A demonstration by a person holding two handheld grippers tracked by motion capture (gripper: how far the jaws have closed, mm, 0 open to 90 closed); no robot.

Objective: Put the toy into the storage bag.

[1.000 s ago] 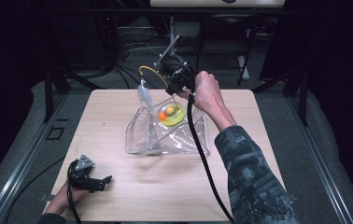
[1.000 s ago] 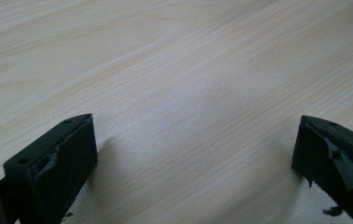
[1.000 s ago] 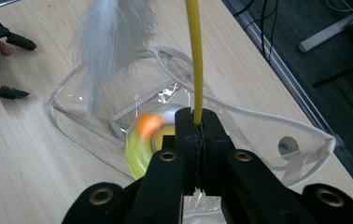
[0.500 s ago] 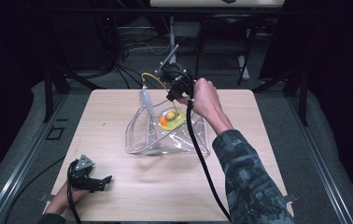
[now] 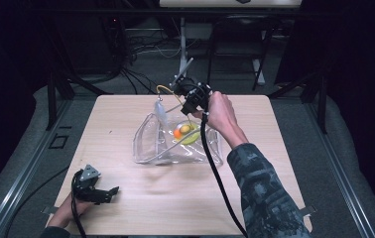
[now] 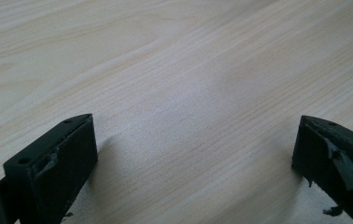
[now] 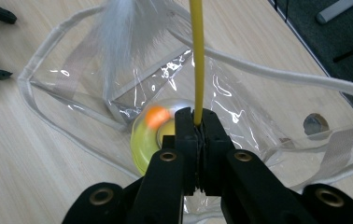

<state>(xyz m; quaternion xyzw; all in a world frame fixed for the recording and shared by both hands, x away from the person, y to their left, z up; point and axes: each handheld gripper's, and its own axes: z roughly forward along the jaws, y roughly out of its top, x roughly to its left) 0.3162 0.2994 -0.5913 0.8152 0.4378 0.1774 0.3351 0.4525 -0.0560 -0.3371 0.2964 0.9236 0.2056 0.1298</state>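
A clear plastic bag (image 5: 152,144) with white straps lies open mid-table, its wall (image 7: 95,93) close below the right gripper's camera. Inside it are a yellow-green disc (image 5: 191,137) (image 7: 142,144) and an orange ball (image 5: 177,133) (image 7: 156,115). My right gripper (image 5: 191,105) (image 7: 196,122) hovers over the bag's far side, shut on a thin yellow wand (image 5: 164,89) (image 7: 196,56). The wand ends in a white feather tuft (image 5: 159,110) (image 7: 128,28) that hangs at the bag's mouth. My left gripper (image 5: 108,192) (image 6: 195,149) rests open on the bare table at the near left.
The wooden table (image 5: 255,188) (image 6: 174,70) has free room around the bag. A round hole (image 7: 315,123) sits in the tabletop beyond the bag. Black cables trail from both grippers. Dark floor, stands and wires surround the table.
My right hand has sunk toward the bag, bringing the wand and its feather tuft lower. The left gripper has stayed put.
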